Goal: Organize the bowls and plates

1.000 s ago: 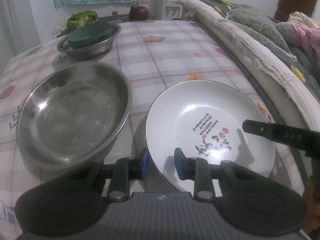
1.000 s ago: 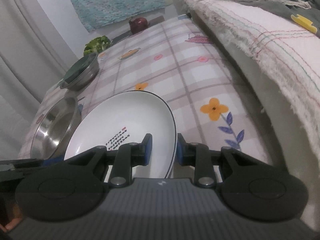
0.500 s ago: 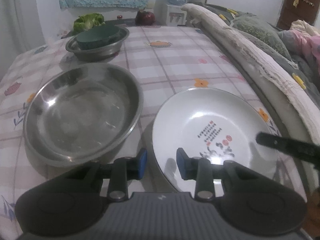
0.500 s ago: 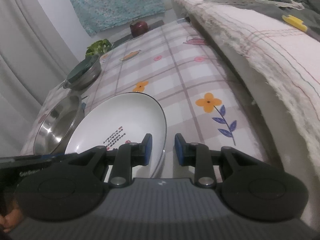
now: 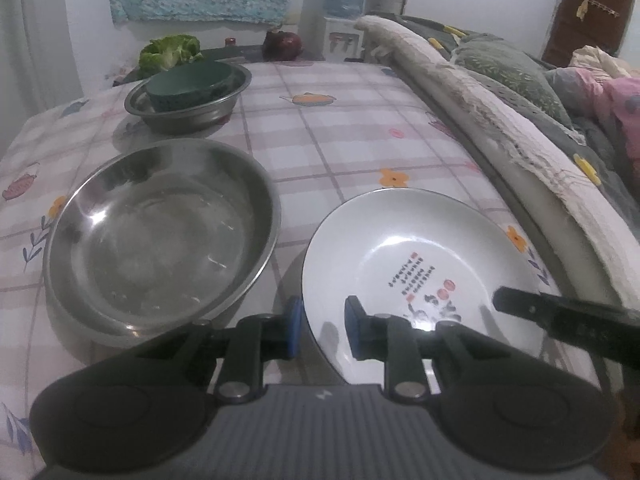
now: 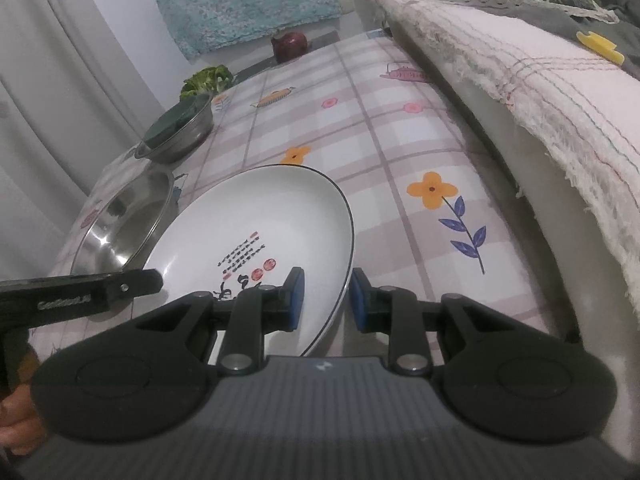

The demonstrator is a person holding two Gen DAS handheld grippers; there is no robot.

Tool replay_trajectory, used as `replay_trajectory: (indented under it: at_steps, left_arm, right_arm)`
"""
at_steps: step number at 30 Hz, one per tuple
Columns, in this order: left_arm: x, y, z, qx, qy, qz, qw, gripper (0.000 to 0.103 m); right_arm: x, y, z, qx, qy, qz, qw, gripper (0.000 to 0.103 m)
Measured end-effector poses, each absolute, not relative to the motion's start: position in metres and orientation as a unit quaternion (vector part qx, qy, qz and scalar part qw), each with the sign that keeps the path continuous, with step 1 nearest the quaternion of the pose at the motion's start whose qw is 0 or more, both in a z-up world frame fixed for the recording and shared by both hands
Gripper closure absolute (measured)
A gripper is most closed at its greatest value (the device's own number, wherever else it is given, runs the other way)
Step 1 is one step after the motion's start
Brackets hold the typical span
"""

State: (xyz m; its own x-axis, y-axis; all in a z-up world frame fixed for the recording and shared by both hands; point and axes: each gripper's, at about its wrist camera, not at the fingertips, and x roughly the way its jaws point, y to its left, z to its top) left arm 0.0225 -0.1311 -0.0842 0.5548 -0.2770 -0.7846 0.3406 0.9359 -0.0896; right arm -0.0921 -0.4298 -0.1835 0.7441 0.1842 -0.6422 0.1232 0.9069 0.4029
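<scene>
A white plate point(image 5: 416, 256) with black and red writing lies on the checked tablecloth at the near right. It also shows in the right wrist view point(image 6: 260, 236). My left gripper point(image 5: 320, 330) is open with its jaws on either side of the plate's near left rim. My right gripper point(image 6: 326, 300) is open with its jaws on either side of the plate's right rim. A large steel bowl point(image 5: 160, 240) sits left of the plate. A smaller steel bowl point(image 5: 188, 110) at the far left holds a dark green bowl point(image 5: 190, 84).
A folded blanket and bedding point(image 5: 500, 112) run along the table's right edge. A green vegetable point(image 5: 170, 52) and a dark red round object point(image 5: 282, 44) sit at the far edge. The tablecloth point(image 5: 340, 140) stretches behind the plate.
Both grippers have drawn back a little and the view has risen. The plate's right rim, raised earlier, now sits lower. Both grippers stay open around the rim.
</scene>
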Motion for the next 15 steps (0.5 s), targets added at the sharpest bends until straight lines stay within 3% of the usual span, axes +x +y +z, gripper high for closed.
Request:
replay_trajectory:
  at_steps: [15]
  left_arm:
    - [0.012,-0.125,-0.078,0.027,0.425,-0.195,0.883,0.079]
  right_arm:
    - [-0.081,-0.437,-0.184,0.214,0.355,0.014,0.910,0.078]
